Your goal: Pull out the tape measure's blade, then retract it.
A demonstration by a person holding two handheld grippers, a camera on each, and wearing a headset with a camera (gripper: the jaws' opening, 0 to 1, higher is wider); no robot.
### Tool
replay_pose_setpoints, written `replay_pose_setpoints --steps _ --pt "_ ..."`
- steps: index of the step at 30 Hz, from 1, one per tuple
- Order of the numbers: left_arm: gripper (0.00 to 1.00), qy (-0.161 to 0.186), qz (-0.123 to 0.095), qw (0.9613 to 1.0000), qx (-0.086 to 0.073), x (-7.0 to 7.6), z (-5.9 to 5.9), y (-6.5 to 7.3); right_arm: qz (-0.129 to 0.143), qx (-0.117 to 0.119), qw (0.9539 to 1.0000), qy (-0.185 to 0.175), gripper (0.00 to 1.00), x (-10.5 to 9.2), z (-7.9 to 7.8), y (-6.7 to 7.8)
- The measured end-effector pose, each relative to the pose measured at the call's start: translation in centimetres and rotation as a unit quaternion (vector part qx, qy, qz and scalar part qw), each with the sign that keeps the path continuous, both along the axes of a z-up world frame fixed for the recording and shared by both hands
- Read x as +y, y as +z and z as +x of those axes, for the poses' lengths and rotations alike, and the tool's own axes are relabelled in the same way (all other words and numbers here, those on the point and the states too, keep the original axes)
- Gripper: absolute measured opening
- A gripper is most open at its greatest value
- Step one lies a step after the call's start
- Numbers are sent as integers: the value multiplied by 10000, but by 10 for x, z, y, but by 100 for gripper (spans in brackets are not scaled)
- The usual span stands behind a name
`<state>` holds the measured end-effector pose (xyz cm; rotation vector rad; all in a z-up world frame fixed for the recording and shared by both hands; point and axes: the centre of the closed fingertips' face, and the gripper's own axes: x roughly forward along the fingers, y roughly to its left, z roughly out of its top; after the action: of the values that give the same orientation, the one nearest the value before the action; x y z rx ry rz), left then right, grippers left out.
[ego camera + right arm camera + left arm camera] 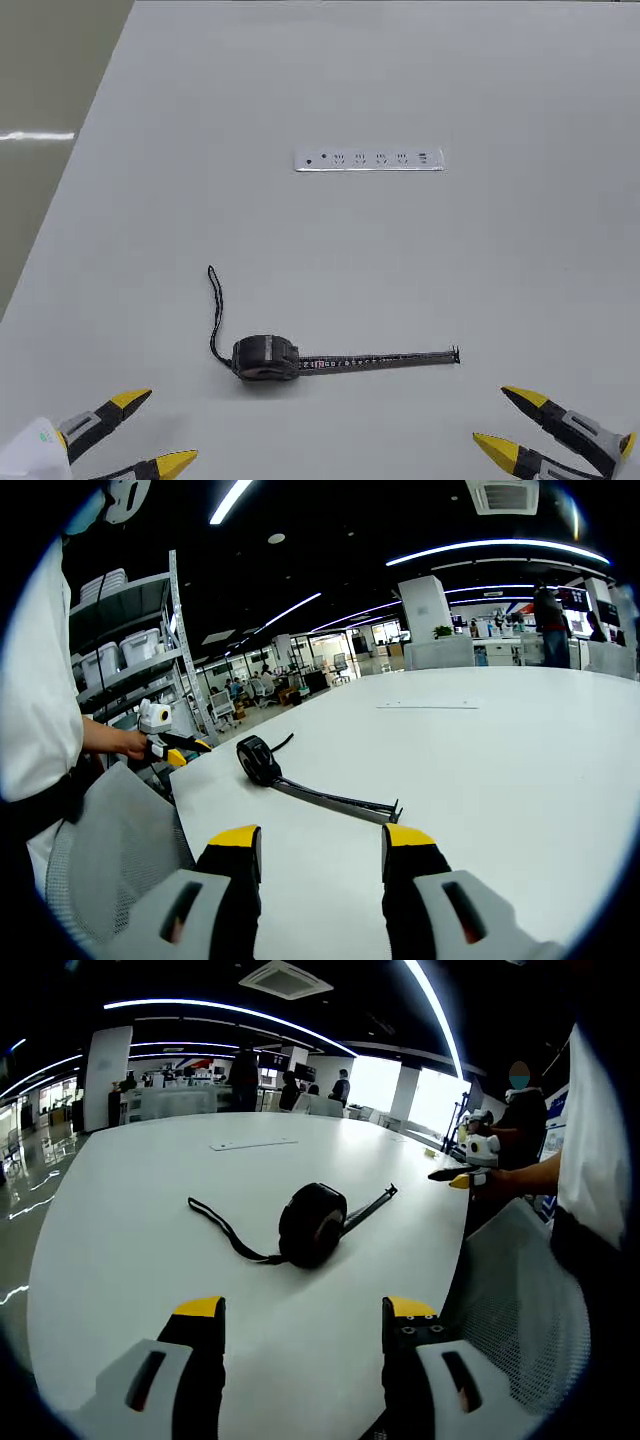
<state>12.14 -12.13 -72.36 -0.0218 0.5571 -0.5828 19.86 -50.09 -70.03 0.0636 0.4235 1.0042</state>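
The tape measure point(265, 357) lies on the white table point(480, 260), its blade point(380, 358) drawn out flat toward 3 o'clock and its black strap point(214, 310) trailing off toward 11. A power strip point(368, 160) lies well apart at 1 o'clock. The left gripper point(172, 424) hovers near at 7 o'clock, the right gripper point(489, 413) at 4; both have their jaws spread wide and hold nothing.

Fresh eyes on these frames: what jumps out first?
The dark tape measure lies near the front of the white table, its blade drawn out to one side and a strap curling off the other. The yellow-tipped left gripper and right gripper flank it, both open and holding nothing. Farther back sits a white power strip.
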Motion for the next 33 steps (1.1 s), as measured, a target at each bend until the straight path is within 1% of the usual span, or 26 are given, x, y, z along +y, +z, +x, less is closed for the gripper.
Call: replay_pose_setpoints --steps 3,8,13,15,18,20,22,26,28,33 --pt "61 41 23 10000 16 3 -5 0 27 15 10000 -38 49 -1 -4 1" --pt "61 67 36 10000 35 4 -10 -1 32 2 9999 -113 49 -3 -8 1" --pt "61 101 -3 9999 73 3 -16 -2 -7 13 9999 -115 49 -4 -16 1" --pt "61 122 -23 9999 91 3 -20 -3 51 30 9999 -162 50 -6 -19 3" --pt "62 161 -12 9998 124 4 -25 -4 23 34 9998 -174 50 -7 -24 2" --pt "62 182 -10 9998 116 6 -27 -3 37 44 9998 -207 50 -8 -25 2" --pt "62 211 -8 9997 127 7 -28 -4 44 43 9998 -213 50 -7 -27 3" --pt "62 269 -29 9996 88 10 -29 -2 60 50 9997 -216 50 -5 -31 3" --pt "62 274 -5 9996 97 10 -29 -3 89 74 9997 -230 50 -3 -31 3" --pt "62 246 -25 9996 107 9 -29 -3 111 69 9996 -254 50 -3 -30 3"
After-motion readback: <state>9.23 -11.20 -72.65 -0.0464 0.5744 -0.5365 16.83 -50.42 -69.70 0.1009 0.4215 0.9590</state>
